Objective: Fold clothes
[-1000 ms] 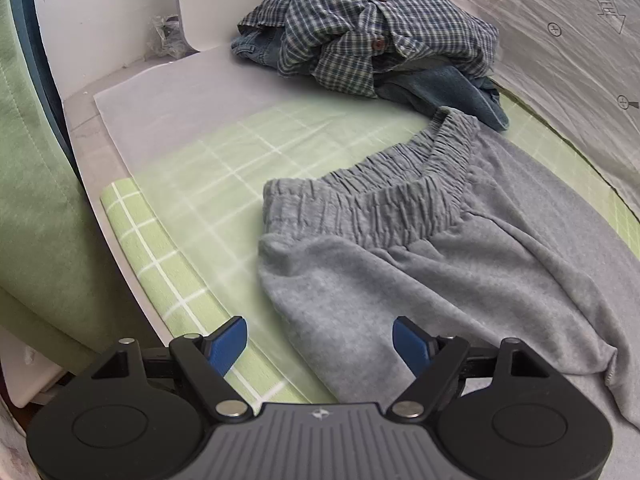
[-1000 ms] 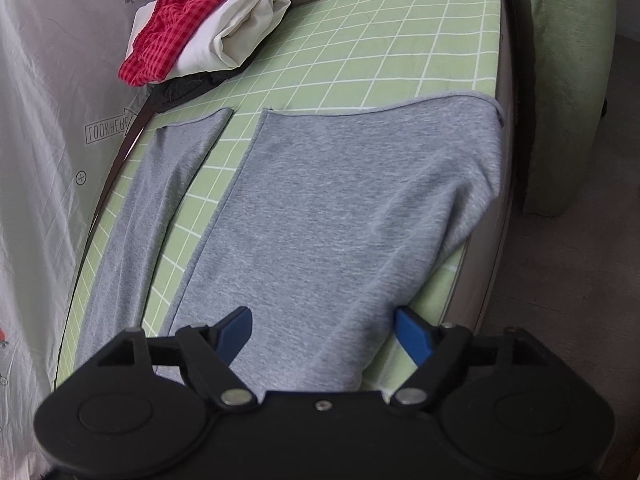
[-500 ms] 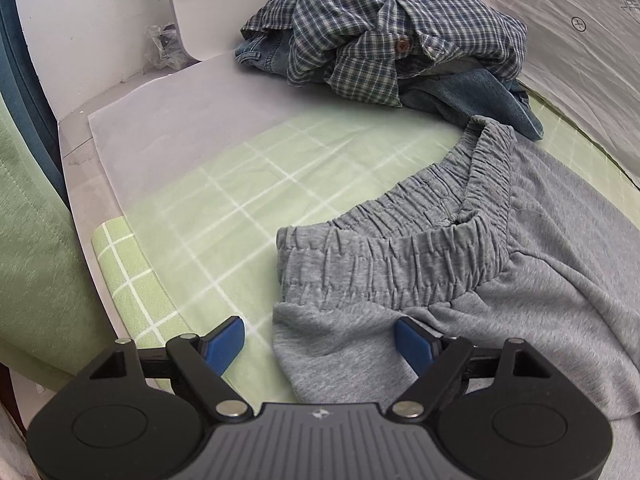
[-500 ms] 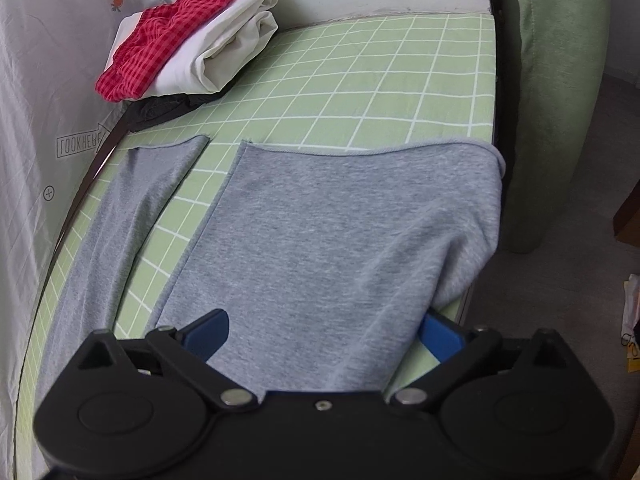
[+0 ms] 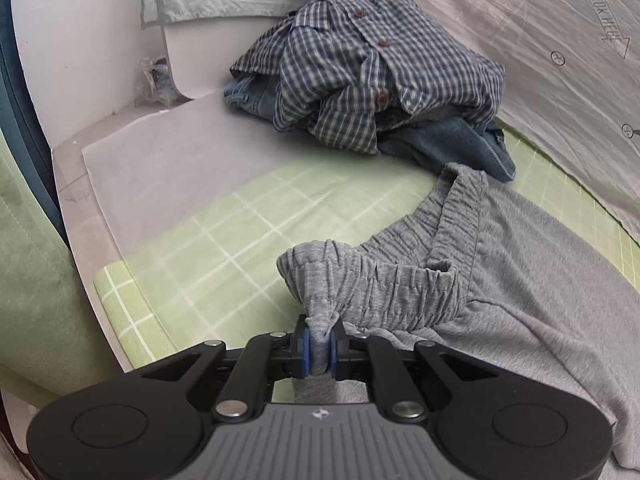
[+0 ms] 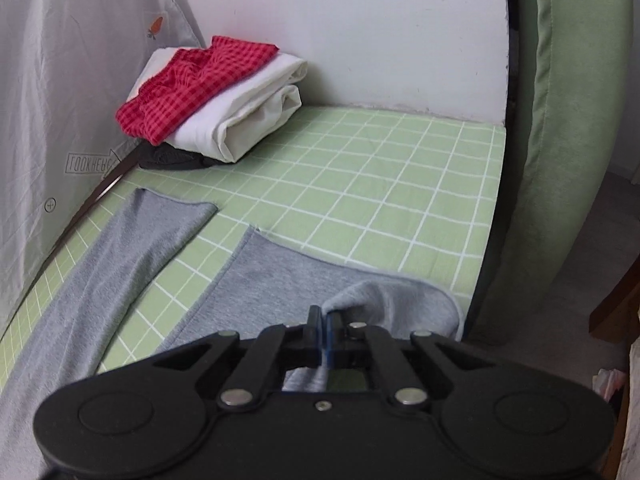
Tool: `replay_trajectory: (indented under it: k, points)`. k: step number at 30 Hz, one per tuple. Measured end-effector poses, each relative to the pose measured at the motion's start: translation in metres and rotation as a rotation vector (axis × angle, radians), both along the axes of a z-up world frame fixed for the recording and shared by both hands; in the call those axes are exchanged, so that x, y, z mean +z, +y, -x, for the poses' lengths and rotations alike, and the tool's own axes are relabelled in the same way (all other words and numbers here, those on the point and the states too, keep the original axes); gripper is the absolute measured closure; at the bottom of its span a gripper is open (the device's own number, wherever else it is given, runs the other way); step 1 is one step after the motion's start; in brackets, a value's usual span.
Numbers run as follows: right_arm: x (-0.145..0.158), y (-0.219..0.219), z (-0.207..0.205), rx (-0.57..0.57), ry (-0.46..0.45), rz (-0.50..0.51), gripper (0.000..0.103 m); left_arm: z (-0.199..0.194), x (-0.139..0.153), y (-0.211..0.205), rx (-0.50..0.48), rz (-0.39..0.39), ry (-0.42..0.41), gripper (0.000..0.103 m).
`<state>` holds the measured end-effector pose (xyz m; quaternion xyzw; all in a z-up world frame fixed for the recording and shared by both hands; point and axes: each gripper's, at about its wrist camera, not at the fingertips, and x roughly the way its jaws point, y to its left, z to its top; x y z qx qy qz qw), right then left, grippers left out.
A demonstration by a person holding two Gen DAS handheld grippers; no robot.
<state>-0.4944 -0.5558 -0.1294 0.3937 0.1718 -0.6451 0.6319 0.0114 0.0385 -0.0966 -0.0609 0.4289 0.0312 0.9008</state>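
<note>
Grey sweatpants (image 5: 500, 280) lie spread on a green checked sheet (image 5: 224, 248). My left gripper (image 5: 319, 346) is shut on the near corner of their elastic waistband (image 5: 380, 284), which bunches up between the blue pads. In the right wrist view the two grey legs (image 6: 132, 240) run along the sheet (image 6: 380, 184). My right gripper (image 6: 322, 334) is shut on the near leg's outer edge (image 6: 384, 300), and the cloth is lifted into a fold at the jaws.
A crumpled blue plaid shirt (image 5: 360, 76) lies on jeans (image 5: 444, 144) at the far left end. A folded stack of red checked and white clothes (image 6: 216, 96) sits at the far right end. A grey printed cloth (image 5: 540, 40) hangs behind. A green cushion (image 6: 560, 120) borders the front edge.
Both grippers went from open to shut. The left closed on the waistband corner, the right on the near leg's edge, and the cloth has bunched and risen at both.
</note>
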Motion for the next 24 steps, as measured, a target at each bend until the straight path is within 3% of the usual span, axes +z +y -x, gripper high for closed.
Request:
replay_trajectory:
  k: [5, 7, 10, 16, 20, 24]
  points:
    - [0.035, 0.013, 0.014, -0.029, -0.023, 0.089, 0.101, 0.024, 0.049, 0.015, 0.015, -0.029, -0.091, 0.093]
    - [0.047, 0.017, 0.019, -0.038, -0.029, 0.12, 0.101, 0.026, 0.046, 0.022, 0.045, -0.03, -0.071, 0.093]
    - [0.037, 0.015, 0.016, -0.017, 0.004, 0.104, 0.101, 0.028, 0.036, 0.03, 0.094, 0.018, -0.031, 0.093]
    - [0.041, 0.006, -0.001, 0.056, 0.052, 0.143, 0.101, 0.029, 0.035, 0.023, 0.113, 0.033, -0.03, 0.093]
    - [0.042, -0.005, -0.014, 0.083, 0.076, 0.157, 0.102, 0.027, 0.041, 0.025, 0.164, 0.115, -0.05, 0.093]
    - [0.048, -0.012, -0.026, 0.121, 0.114, 0.19, 0.102, 0.023, 0.049, 0.016, 0.158, 0.095, -0.069, 0.093]
